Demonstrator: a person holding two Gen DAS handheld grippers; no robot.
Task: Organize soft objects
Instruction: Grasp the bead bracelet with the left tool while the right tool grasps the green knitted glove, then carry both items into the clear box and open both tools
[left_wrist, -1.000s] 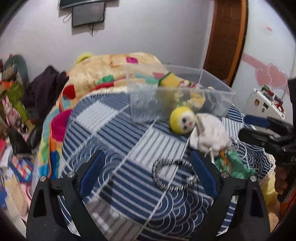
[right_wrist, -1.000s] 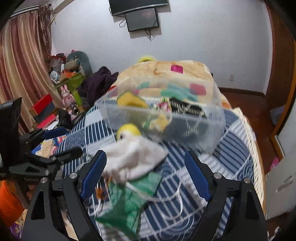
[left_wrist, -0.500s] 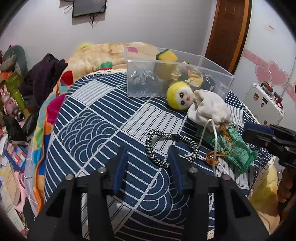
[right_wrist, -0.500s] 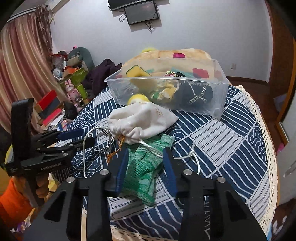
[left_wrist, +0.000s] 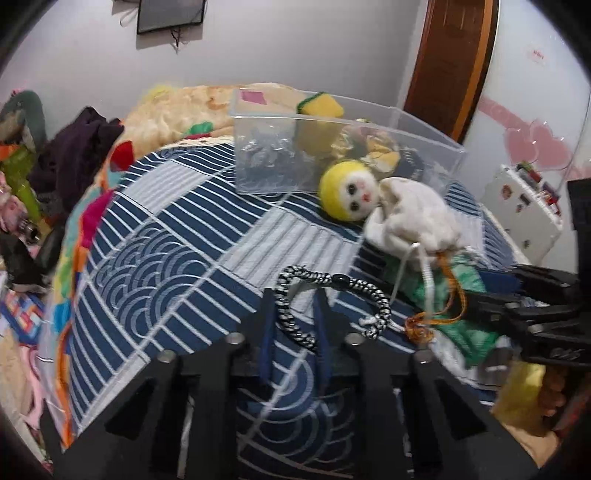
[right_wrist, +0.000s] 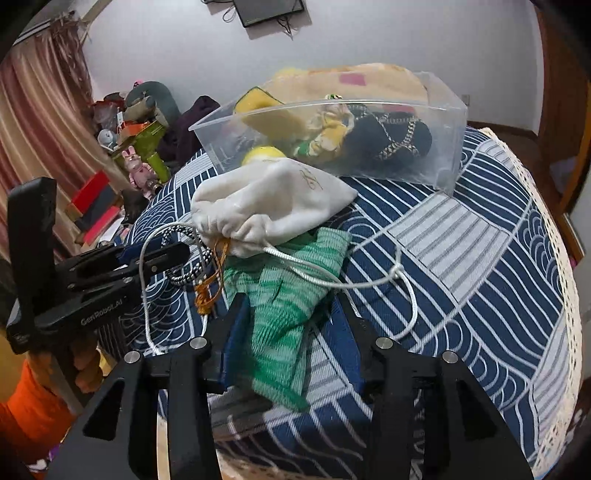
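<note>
A blue-and-white patterned bedspread (left_wrist: 173, 236) is seen in both wrist views, with a clear plastic bin (left_wrist: 269, 162) standing on it toward the far side. Inside the bin a yellow sponge (left_wrist: 320, 108), a black pouch with a chain (right_wrist: 391, 142) and other soft items are held. Just in front of the bin a yellow-headed doll (left_wrist: 349, 195) is lying, and a white drawstring pouch (right_wrist: 273, 206) is resting against it. Under the near edge of that pouch a green knitted cloth (right_wrist: 284, 295) is spread, with a white cord (right_wrist: 369, 282) trailing over it and an orange tassel cord (right_wrist: 208, 288) lying beside it. A black-and-white braided bracelet (left_wrist: 332, 306) is lying on the bedspread to the left of the pouch. The left gripper (left_wrist: 293, 314) is narrowed around the near left arc of the bracelet, its blue pads on either side of the braid; whether the braid is actually pinched cannot be told. The right gripper (right_wrist: 293, 325) is set low over the green knitted cloth with its jaws partly closed on either side of it, a gap being visible at the right pad, so a firm hold cannot be confirmed.
</note>
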